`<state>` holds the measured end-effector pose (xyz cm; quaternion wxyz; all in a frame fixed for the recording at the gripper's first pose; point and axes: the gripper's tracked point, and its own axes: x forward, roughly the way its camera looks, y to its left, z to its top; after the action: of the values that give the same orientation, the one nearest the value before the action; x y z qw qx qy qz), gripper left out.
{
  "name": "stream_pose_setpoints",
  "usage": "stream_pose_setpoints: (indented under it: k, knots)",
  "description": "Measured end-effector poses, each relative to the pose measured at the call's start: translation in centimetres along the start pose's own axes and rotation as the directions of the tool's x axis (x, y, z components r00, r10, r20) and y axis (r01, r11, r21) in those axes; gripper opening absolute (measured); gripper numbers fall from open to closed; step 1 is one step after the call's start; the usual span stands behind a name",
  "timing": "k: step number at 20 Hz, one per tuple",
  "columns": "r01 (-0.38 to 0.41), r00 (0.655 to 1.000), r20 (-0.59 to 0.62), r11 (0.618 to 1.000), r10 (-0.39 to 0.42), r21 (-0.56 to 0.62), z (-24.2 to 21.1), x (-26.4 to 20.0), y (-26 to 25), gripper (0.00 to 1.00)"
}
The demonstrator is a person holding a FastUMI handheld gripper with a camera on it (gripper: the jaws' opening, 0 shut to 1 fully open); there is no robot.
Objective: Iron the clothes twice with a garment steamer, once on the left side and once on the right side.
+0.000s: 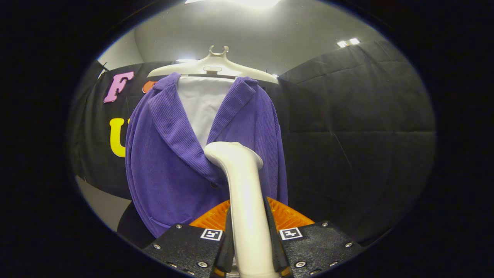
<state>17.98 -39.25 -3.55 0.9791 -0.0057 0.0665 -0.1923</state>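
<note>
Two fingers (251, 247) close on the white steamer handle (247, 216), one on each side, its head just before the purple corduroy jacket (170, 170) on its hanger (213, 66). You have a rigid, smooth, probably slippery handle, so keep hold low on its straight stem. Expect the soft jacket to yield and swing when pressed.

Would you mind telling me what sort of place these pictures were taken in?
Probably a cloth-walled recording booth: black cloth walls, a purple jacket on a white hanger, and the hand-held gripper shut on a garment steamer.
</note>
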Motion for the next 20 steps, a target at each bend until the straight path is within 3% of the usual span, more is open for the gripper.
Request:
stream_pose_setpoints:
  k: [3, 10, 20]
  knots:
    - [0.014, 0.999, -0.030, 0.997, -0.016, -0.071, -2.2, -0.2, -1.3, 0.39]
    - [-0.002, 0.995, -0.099, 0.994, -0.009, -0.108, -6.5, -0.3, -3.5, 0.39]
    - [-0.088, 0.977, -0.207, 0.986, 0.058, -0.142, -13.6, -0.5, -4.8, 0.39]
